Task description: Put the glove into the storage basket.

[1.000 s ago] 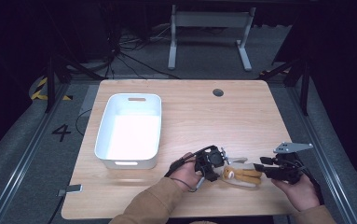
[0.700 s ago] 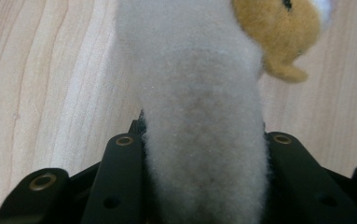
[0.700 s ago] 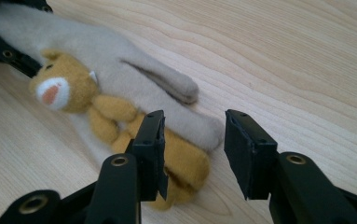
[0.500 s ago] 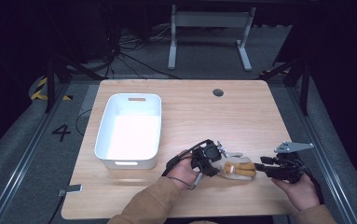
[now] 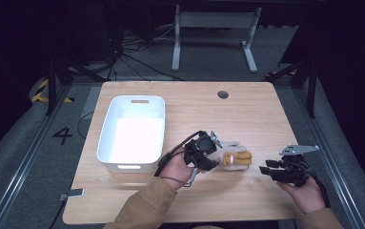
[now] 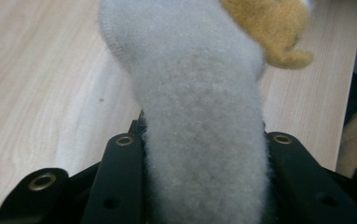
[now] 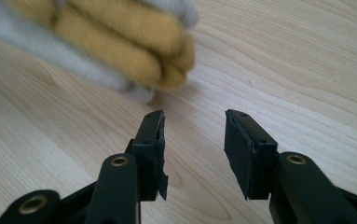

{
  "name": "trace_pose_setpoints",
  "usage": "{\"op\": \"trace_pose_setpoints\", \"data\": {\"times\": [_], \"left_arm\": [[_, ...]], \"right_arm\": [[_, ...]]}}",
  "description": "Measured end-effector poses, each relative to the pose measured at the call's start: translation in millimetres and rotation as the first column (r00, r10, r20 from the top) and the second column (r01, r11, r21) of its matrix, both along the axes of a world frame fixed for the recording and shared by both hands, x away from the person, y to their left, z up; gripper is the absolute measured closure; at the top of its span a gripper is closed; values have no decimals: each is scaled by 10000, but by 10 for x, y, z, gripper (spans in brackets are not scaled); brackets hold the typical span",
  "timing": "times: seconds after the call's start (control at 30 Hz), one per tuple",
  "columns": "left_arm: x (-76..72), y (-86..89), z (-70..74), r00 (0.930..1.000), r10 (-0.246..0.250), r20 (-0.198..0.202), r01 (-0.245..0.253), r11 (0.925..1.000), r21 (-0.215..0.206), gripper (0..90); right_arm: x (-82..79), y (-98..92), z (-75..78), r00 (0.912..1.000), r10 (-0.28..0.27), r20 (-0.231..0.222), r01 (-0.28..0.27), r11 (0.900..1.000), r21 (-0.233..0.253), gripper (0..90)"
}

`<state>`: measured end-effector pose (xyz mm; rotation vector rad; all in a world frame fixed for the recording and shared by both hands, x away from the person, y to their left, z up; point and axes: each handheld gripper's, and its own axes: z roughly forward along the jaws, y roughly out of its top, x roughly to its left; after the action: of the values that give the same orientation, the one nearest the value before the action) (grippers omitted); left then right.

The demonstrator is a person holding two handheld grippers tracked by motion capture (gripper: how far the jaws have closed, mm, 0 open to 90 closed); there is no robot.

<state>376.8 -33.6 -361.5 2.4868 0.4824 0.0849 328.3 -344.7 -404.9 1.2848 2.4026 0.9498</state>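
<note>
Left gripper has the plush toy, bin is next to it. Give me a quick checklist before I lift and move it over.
1. Left gripper shut on the plush toy: ok, grey fabric fills the space between its jaws.
2. Right gripper clear of the toy: ok, open, jaws apart from it.
3. White bin ready to receive: ok, inside looks bare.
4. Path from toy to bin: ok, only bare table between.
5. Grip firm enough for lifting: cannot tell.
</note>
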Motion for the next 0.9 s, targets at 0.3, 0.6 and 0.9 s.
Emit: {"op": "trace_pose_setpoints", "data": {"times": [0.3,0.6,0.9], "left_arm": [[24,259,218,9963,840,168,-835,9961,-299,645],[86,597,400,9828,1807,377,-1780,9817,-671,644],[113,1023,493,9439,3236,656,-3170,9438,-941,645]], "right_arm": [[67,29,-44,9998,115,-158,-116,9999,-10,579],[154,127,-84,9987,429,-279,-430,9991,-18,578],[241,237,-101,9967,730,-364,-731,9973,-27,577]]}}
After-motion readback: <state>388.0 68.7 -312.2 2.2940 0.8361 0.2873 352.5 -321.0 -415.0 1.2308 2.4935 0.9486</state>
